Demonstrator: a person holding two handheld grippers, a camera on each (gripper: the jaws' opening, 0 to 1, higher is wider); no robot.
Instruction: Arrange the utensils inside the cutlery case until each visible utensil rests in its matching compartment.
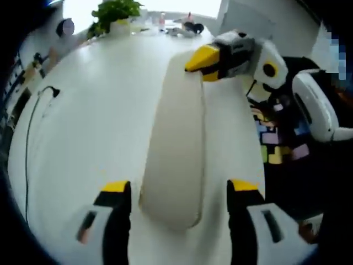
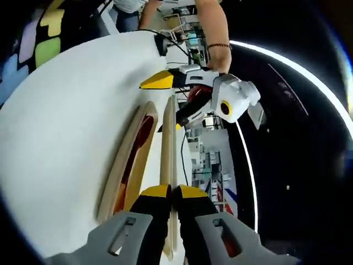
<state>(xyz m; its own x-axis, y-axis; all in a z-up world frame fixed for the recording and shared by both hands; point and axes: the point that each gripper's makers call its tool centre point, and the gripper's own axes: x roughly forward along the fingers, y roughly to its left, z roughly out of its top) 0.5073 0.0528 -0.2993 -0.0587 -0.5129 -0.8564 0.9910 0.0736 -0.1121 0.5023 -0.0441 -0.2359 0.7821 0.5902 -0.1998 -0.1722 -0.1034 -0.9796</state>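
R fingers [image 2: 158, 194] clamped on lid [image 2: 167, 165] edge, prob lifting it clear of case [image 2: 128, 160] on table [image 2: 60, 121]; L gripper [image 1: 179, 190] jaws apart, straddling lid's near end to steady it.

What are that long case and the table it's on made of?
The case looks like pale wood or bamboo with a matte finish: tan walls show along its open edge. Its cream lid could be plastic. The table is smooth, white, slightly glossy, likely laminate.

White table [image 1: 99, 110], cable [image 1: 33, 118] lying along its edge. Potted plant [image 1: 115, 14] at far side, bright window behind. Curved light strip [image 2: 298, 72] against dark.
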